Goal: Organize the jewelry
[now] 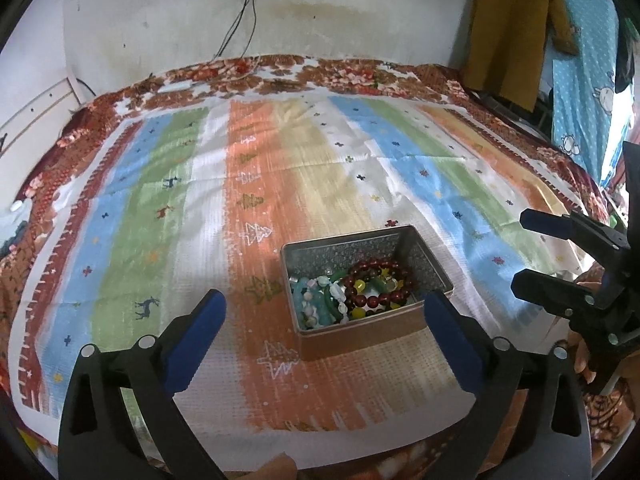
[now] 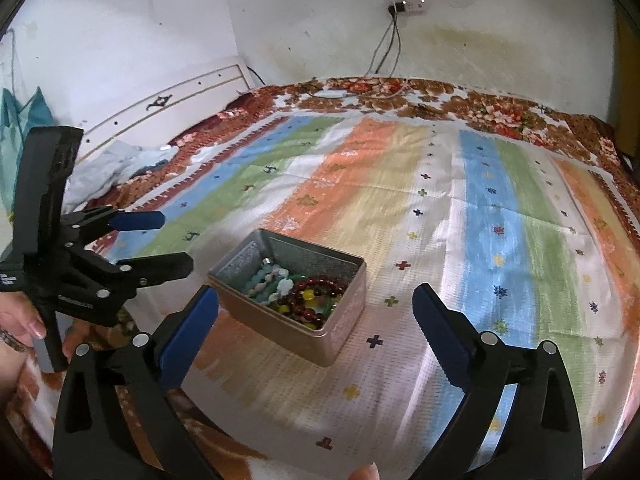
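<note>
Striped bedspread (image 1: 160, 200) carries the open tin (image 1: 366, 292) of bead bracelets (image 1: 376, 284), both left gripper (image 1: 324, 320) and right gripper (image 2: 316, 320) spread wide and empty, so a careless grab could tangle strands.

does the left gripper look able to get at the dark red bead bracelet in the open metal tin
Probably yes. The open left gripper points at the lidless rectangular metal tin, and the dark red bead bracelet lies on top of the other beads, nothing covering it.

Beads low in the tin (image 1: 424, 258) lie buried under other strands; hand (image 2: 18, 322) at nine o'clock cut by the edge
</note>
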A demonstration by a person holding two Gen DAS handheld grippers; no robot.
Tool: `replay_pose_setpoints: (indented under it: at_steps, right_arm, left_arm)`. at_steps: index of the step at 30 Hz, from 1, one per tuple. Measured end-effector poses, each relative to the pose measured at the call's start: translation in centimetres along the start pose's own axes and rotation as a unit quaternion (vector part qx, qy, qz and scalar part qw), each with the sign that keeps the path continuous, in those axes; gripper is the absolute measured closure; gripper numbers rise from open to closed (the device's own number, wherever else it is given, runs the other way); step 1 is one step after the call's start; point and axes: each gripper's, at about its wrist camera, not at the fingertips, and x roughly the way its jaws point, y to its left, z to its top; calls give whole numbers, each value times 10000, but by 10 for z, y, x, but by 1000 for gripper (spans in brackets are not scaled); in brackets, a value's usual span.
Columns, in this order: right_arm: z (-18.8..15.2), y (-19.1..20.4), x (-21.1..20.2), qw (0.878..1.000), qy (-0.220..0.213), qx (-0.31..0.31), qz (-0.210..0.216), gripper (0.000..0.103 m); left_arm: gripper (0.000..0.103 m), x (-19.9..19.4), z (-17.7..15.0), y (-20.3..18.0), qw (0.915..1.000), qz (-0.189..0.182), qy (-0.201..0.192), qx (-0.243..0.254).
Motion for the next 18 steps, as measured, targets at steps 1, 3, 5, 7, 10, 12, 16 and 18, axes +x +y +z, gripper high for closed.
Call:
replay_pose_setpoints:
  at_steps: [1,3,5,7,10,12,16,18]
  right_arm:
    - [-1,1,-2,10000,-30,6,25,5]
    - [-3,1,-5,10000,-67,34,24,5]
    - [-4,0,-6,10000,-67,68,21,5]
    - [-5,0,-6,9999,-46,95,-1,5]
    - [-6,0,-7,9999,-54,102,-23,5]
    - [-7,0,-8,9999,-70,109,-24,4]
    - [-9,-1,-11,9998,-129,118,-30,5]
    - [-10,-1,-12,9998,-141,138,-27,4]
  left_arm:
    - [6,-1,-1,-1,10000,0,-24,11]
    - [6,-4,-1,-3,10000,19,-75,44]
    - [6,-5,-3,-4,9999,72,-107,63]
    - [6,-7,-5,-5,9998,113,-121,77]
    - [6,-9,-5,-5,9997,186,-163,84]
    - [6,-10,-5,-6,9996,185,-180,82]
    - [6,-11,-6,-5,9997,131,-191,71]
    - [6,-12,-7,-7,9997,108,-196,74]
